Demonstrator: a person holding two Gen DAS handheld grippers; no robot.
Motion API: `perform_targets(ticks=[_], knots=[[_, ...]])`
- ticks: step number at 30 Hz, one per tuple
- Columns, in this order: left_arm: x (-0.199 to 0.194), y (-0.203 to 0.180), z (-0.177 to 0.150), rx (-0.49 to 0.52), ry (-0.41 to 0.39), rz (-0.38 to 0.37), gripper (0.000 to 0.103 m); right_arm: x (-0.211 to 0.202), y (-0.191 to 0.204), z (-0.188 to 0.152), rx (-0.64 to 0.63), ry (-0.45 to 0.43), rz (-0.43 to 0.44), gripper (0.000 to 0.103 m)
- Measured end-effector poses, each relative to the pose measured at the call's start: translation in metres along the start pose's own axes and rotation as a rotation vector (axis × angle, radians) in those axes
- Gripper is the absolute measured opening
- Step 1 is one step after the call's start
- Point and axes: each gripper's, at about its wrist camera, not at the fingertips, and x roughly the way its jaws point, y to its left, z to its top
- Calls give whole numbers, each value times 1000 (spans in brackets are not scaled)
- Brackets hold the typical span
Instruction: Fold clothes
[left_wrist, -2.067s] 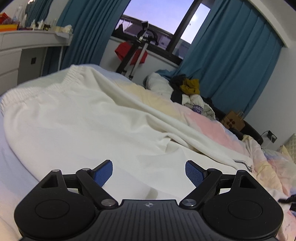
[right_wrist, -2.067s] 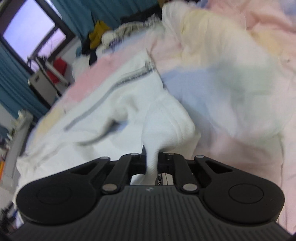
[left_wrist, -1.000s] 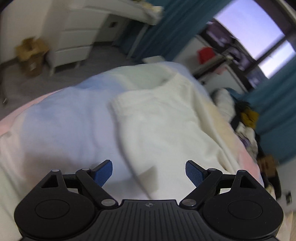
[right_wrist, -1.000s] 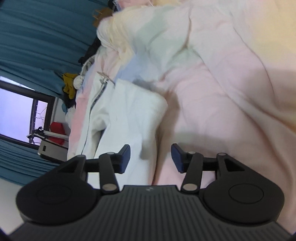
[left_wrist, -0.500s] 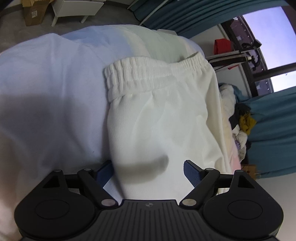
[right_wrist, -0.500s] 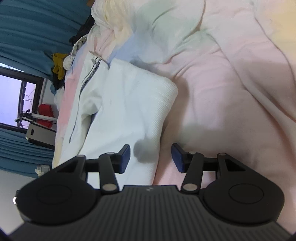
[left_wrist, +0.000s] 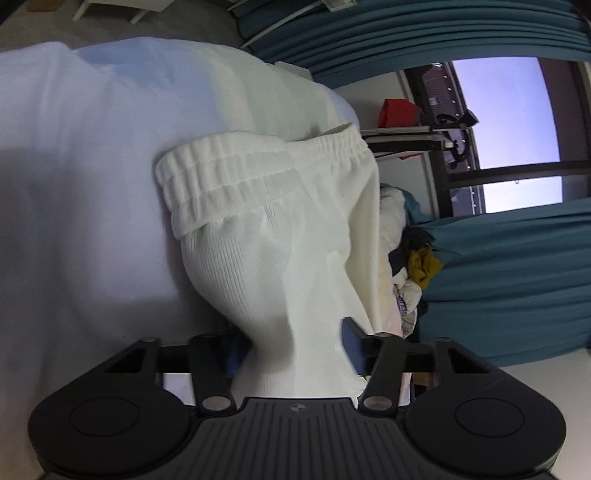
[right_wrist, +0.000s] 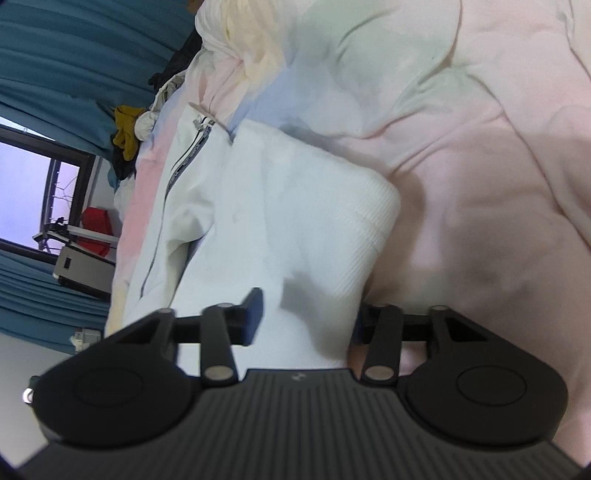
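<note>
Over on the left side, the left hand-held gripper (left_wrist: 291, 347) has its blue pads (left_wrist: 351, 347) spread wide on either side of a bunched fold of the white trousers (left_wrist: 280, 236), fabric sitting right between the jaws, the pads not pressed together. The cloth rises up from the jaws toward the elastic waistband (left_wrist: 258, 173), which lies ruffled across the pale bed cover (left_wrist: 74, 184). To the right of the trousers, a heap of clothes (left_wrist: 413, 266) with a mustard-yellow piece sits against the teal curtains (left_wrist: 498, 277), and above that the window (left_wrist: 517, 110) shows a purple-blue sky, with something red (left_wrist: 397, 112) and a dark stand in front of it. Now the right side: in the right wrist view the teal curtains (right_wrist: 55, 55) and window (right_wrist: 26, 184) sit far left, a red object (right_wrist: 96, 229) below them. Then the white garment (right_wrist: 277, 229) with a zip (right_wrist: 188, 155) running along it, spread on the pink, rumpled bedding (right_wrist: 480, 184). The right hand-held gripper (right_wrist: 306, 317) straddles the ribbed edge (right_wrist: 369, 229) of that cloth, jaws apart, the left pad (right_wrist: 255, 310) showing clear, the right one mostly hidden behind the fabric. The cloth passes between the jaws; whether either pad touches it, I cannot tell.
</note>
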Motion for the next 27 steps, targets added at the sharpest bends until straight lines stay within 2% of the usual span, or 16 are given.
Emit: perform_targets(ticks=[1,2,3,6,9,15,20,27], knots=[[2,-1,0,7,-2,-4,34,-1,-1,-1,-6,-9,-13,28],[4,-2,1,14,-3,-9,29,-1,-1,-2,-11,-18,-27,23],[5,-3,2,20,-4,-11,19,-1,-1,-3,-15,-21,-30,20],[3,-5,3,30,-6,-53,15,-10,1,-4,-18,-53,-30,12],[0,-12,2,51,-19,-113,12,-23,9,-5,-24,-91,-18,10],[-16,-32,-5,128,-52,-187,9,-63,39,-2,-71,-162,43,7],[-37,-61,-7,170,-78,-205,8,-96,63,0,-103,-218,102,6],[-72,-113,-10,253,-112,-187,8,-121,54,8,-76,-251,146,6]])
